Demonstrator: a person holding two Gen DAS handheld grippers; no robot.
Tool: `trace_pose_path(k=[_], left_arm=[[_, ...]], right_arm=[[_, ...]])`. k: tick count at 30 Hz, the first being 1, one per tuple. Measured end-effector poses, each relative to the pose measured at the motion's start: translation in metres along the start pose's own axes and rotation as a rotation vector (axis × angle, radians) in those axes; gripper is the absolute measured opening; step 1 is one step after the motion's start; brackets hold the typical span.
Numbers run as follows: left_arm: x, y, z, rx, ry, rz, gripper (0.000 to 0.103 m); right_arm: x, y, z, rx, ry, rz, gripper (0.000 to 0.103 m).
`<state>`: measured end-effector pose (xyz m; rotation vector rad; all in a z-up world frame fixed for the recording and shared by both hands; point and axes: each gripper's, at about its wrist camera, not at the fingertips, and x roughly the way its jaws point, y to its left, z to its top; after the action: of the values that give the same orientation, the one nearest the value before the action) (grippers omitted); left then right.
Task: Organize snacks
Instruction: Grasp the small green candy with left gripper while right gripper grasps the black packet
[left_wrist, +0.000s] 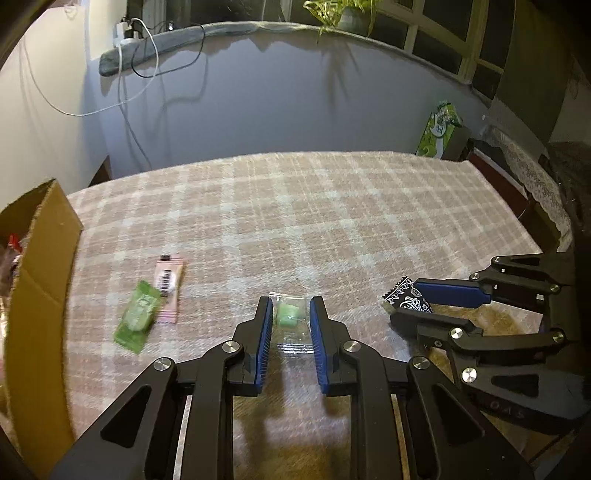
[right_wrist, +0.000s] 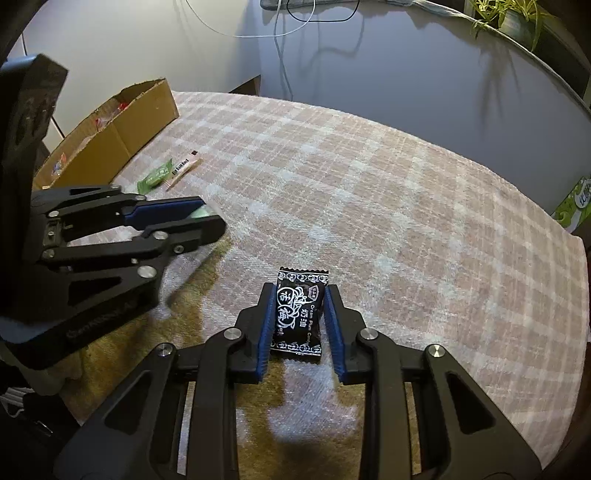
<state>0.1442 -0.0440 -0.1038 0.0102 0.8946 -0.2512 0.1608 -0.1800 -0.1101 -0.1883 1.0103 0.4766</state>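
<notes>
The right gripper (right_wrist: 299, 321) is pressing its two blue pads against the long sides of a black plum candy packet (right_wrist: 300, 314), so it is closed on it. The long axis of the packet is running away from the camera, in line with the fingers, and its far crimped edge is sticking out past the fingertips. The packet seems to be resting on the checked tablecloth (right_wrist: 369, 192), or just above it; I cannot tell which.

The left gripper (left_wrist: 291, 325) is narrowed around a clear wrapper with a pale green candy (left_wrist: 287, 314) inside. In its own view a little space is showing between the pads and the wrapper, but in the right wrist view the jaws are looking closed with the green piece between the tips, so I am judging that it is gripping this candy.

The cardboard box (right_wrist: 122, 125) is standing at the far left of the table, open at the top, and some colourful wrappers are lying inside it; I cannot name them. From both grippers the box is lying to the left and further away, and the left gripper is the nearer one. Between it and the box, a green packet (left_wrist: 137, 317) and a pink striped packet (left_wrist: 169, 288) are lying on the cloth, touching each other. At the far right a green tissue pack (left_wrist: 439, 129) is standing.
</notes>
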Motion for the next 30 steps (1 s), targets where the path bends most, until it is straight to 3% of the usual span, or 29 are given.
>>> trace_pose_path(k=[13,30], left_arm=[[-0.072,0.037,-0.003,-0.052,-0.125,0.023,0.019],[-0.135,0.112,-0.025,-0.158,-0.207,0.134,0.019]], right_arm=[[-0.035,0.023,0.024,-0.021,-0.085,0.03,0.027],[-0.039,0.104,0.091,-0.134,-0.152,0.12,0.027]])
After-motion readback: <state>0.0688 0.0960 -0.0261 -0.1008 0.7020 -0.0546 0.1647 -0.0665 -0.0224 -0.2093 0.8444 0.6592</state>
